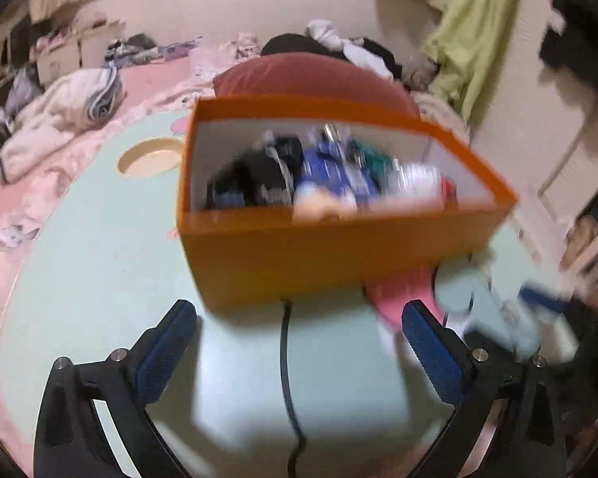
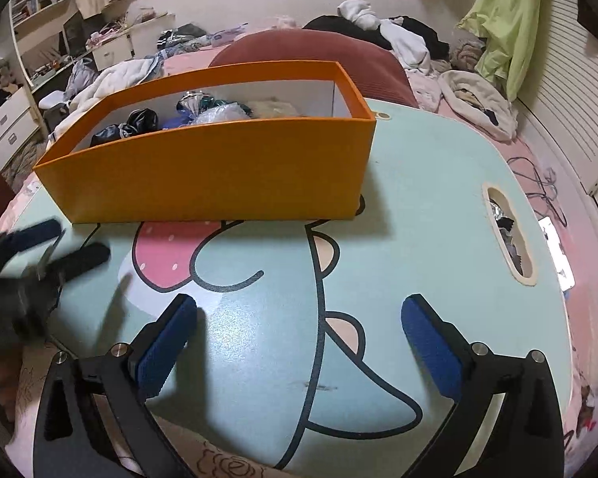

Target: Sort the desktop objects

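The orange box stands on the far part of my pale green surface, its open top showing a jumble of small things: dark wrapped pieces, something blue, crinkly plastic, a pale cloth. In my left view the same box is blurred, and I cannot tell its contents apart there. A black cartoon outline with a pink spotted patch is printed on the surface just near of the box. My right claw hangs over the bare print, its blue pads spread wide with nothing between them. My left claw is also spread wide and empty, over the surface just near of the box; in the right view it shows blurred at the left edge. A maroon cushion sits beyond the box, with clothes heaped on the pink bed around.
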Available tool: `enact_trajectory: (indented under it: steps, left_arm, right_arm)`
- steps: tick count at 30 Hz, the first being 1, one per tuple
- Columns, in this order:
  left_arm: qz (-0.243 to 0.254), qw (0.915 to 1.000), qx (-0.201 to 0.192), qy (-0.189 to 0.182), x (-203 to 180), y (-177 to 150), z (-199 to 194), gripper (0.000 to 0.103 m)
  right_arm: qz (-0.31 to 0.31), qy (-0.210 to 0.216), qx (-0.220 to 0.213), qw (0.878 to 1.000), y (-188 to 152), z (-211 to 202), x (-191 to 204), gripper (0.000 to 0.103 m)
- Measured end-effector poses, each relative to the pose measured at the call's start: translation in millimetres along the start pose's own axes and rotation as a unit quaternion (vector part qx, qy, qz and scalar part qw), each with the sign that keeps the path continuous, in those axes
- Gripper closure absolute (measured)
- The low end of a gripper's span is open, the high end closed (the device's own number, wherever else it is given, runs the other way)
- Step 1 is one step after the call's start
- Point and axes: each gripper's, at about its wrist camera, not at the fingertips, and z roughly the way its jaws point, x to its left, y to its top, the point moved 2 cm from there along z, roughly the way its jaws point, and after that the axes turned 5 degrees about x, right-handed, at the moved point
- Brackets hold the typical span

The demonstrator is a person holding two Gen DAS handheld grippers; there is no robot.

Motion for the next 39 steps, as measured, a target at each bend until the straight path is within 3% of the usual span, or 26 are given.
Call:
enact_trajectory:
  steps: [3,6,8,10,12,17,39]
  left_arm:
    - [0.000,0.9998,-0.013,0.017,3.0,14.0,7.1,0.000]
    - [-0.007,0.9990,0.006,0.045,6.3,16.1,16.6,0.000]
    - [-0.004,0.9989,0.009,0.045,3.1,7.4,10.6,0.000]
    - [0.017,0.9985,0.012,0.050,-4.8,-5.9,7.5,0.000]
    - [0.057,0.9949,0.007,0.084,-16.1,-21.3,6.1,0.000]
    - [0.066,0.9958,0.001,0.063,-17.3,-25.8,-0.2,0.000]
    - [0.074,0.9956,-0.006,0.058,-18.9,-25.5,5.3,0.000]
  right_arm:
    - [0.000,0.000,0.000,1.000,-0.3,-0.6,-1.3,0.001]
    - [-0.001,-0.002,0.000,1.000,-0.1,0.3,-1.0,0.001]
    - [-0.003,-0.001,0.000,1.000,-0.8,0.3,-0.6,0.001]
    - [-0.002,0.001,-0.001,1.000,-1.6,0.2,-2.4,0.001]
    - [-0.003,0.000,0.000,1.000,-0.8,0.0,-1.5,0.001]
    - [-0.003,0.000,0.000,1.000,-0.2,0.1,-0.4,0.001]
    - [-0.003,0.000,0.001,1.000,0.2,-0.3,1.1,0.001]
